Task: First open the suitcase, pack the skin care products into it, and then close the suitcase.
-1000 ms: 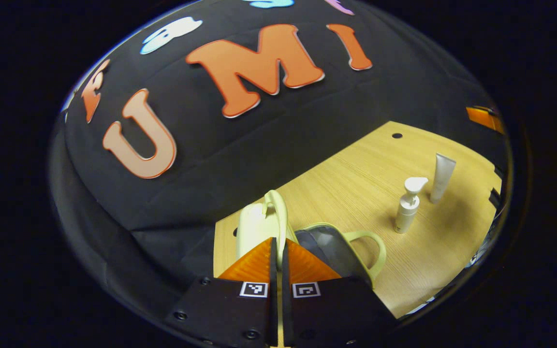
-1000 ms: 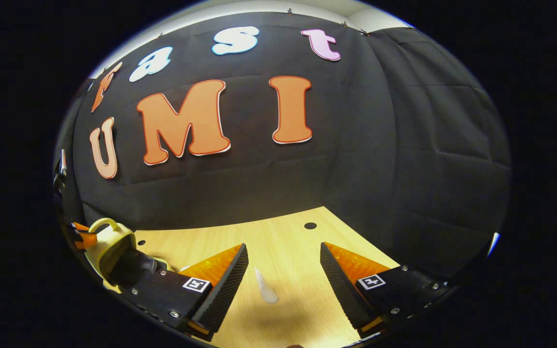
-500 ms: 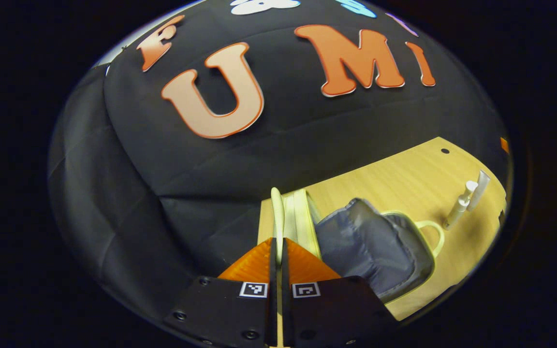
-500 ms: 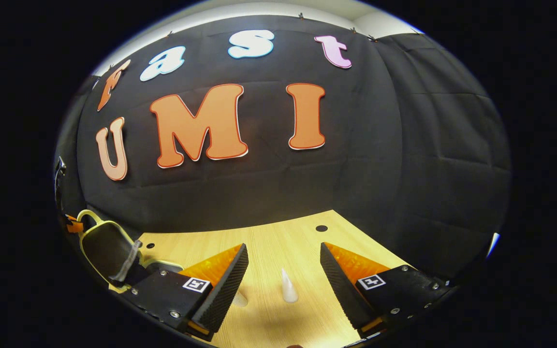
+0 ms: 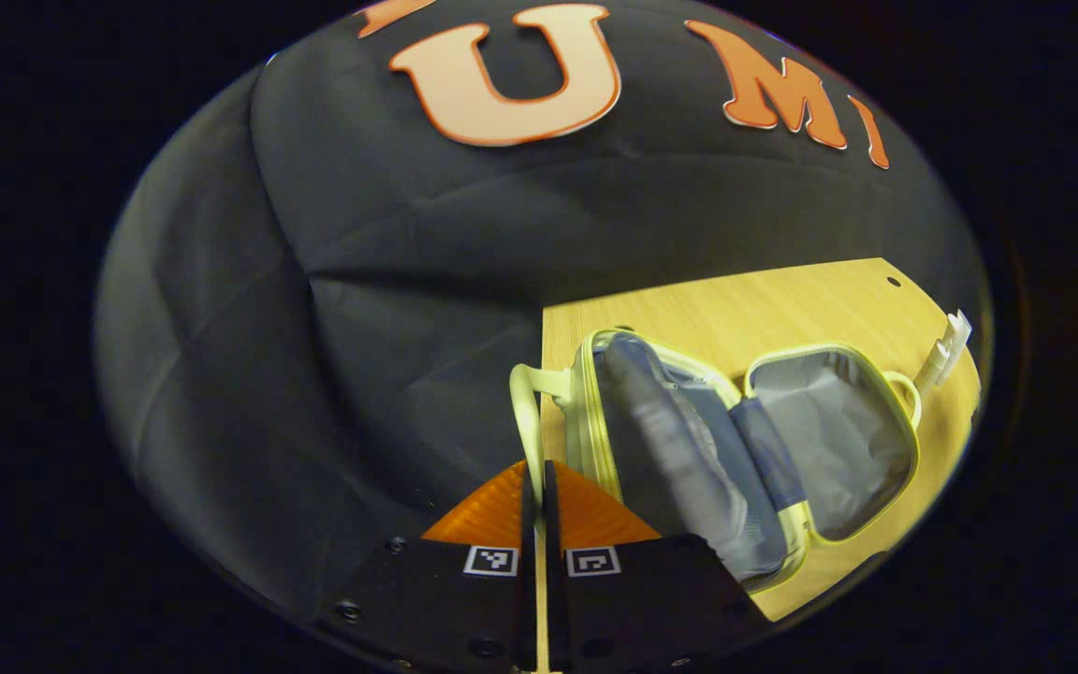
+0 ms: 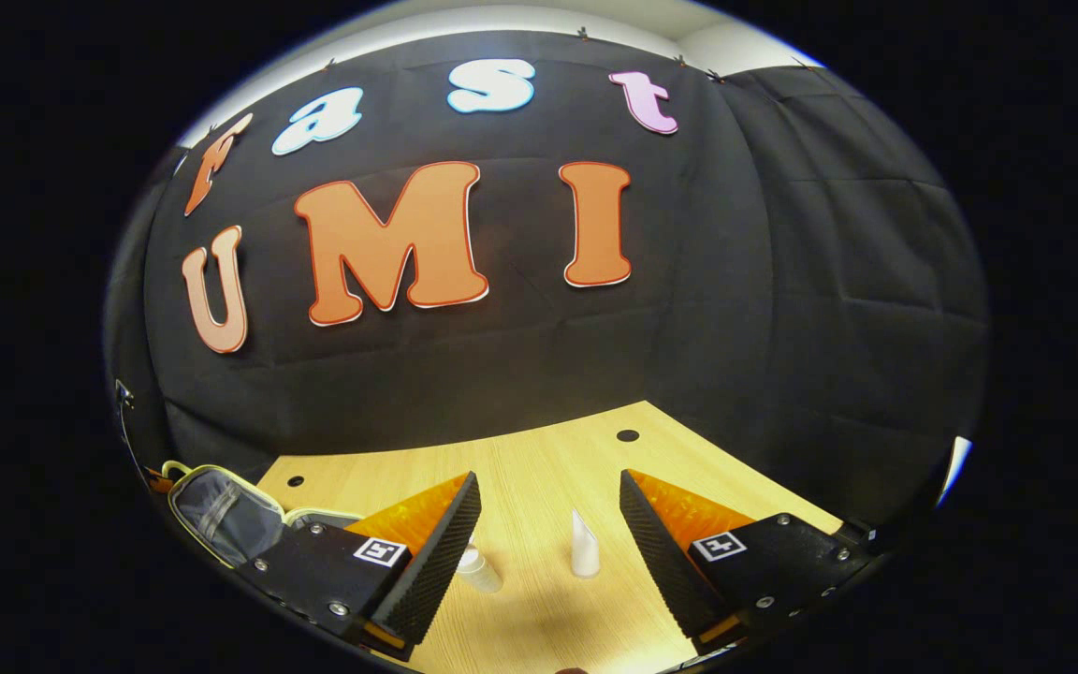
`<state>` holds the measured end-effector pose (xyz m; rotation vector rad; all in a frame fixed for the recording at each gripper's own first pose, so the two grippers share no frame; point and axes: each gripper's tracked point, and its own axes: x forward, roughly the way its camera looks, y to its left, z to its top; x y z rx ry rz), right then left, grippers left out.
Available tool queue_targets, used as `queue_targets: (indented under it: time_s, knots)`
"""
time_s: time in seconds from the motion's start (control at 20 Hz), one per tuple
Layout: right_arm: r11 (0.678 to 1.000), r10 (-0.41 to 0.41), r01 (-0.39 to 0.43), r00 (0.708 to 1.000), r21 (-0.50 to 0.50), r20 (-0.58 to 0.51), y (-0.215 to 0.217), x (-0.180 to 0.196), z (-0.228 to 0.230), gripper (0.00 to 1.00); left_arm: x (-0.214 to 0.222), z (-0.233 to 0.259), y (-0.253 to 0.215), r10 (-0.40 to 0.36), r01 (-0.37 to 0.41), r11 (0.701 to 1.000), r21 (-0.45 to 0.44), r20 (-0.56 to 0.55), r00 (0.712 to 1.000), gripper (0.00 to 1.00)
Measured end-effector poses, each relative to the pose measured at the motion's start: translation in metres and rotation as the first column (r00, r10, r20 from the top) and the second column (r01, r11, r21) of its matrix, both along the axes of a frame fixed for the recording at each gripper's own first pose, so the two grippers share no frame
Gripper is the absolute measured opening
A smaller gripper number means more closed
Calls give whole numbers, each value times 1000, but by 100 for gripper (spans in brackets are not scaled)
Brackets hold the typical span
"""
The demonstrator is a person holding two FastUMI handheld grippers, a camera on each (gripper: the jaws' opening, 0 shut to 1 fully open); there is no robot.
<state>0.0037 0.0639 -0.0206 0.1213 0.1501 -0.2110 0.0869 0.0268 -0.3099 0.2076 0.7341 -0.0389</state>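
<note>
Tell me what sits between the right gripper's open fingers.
In the right gripper view, the tube stands on the table between the right gripper's fingers.

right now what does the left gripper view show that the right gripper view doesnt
Left gripper view: the left hand-held gripper shut on the suitcase handle, and both open halves of the suitcase with their grey lining.
Right gripper view: the right hand-held gripper open, with the tube standing between its fingers.
Both: the wooden table, the open suitcase and the pump bottle.
</note>
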Motion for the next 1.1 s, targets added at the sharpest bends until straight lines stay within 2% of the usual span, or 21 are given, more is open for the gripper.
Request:
queue_targets:
  time_s: [0.3,0.35,0.4,0.5,0.55,0.6,0.65,0.7,0.9,1.1]
  knots:
    - [1000,12,-13,1000,19,5,15,4,4,95,-9,-33,-2,-18,8,995,-95,-104,994,5]
    - [1000,15,-15,1000,21,3,17,5,3,100,-9,-37,0,-13,1,994,-111,-106,994,5]
    - [1000,19,-19,1000,21,2,18,5,3,95,-9,-37,2,-2,-10,994,-112,-105,994,5]
    - [1000,23,-23,1000,20,-1,19,5,1,95,-8,-51,15,39,-49,996,-77,-122,992,20]
    - [999,26,-25,1000,21,-5,20,5,-1,95,-9,-44,16,49,-57,996,-73,-115,992,39]
    - [999,28,-27,1000,22,-8,18,6,-3,100,-9,-35,14,55,-62,996,-69,-102,993,58]
    - [999,30,-30,999,21,-12,17,6,-4,100,-8,-30,16,65,-70,996,-53,-84,994,77]
    - [999,33,-33,999,19,-15,15,6,-6,95,-6,-19,15,72,-74,996,-42,-55,996,96]
    - [998,65,-65,998,7,-19,7,13,-5,95,1,46,-23,101,-99,995,-22,109,989,99]
    - [993,113,-113,994,-25,-9,-6,25,1,95,-7,153,-100,125,-108,991,-74,296,947,98]
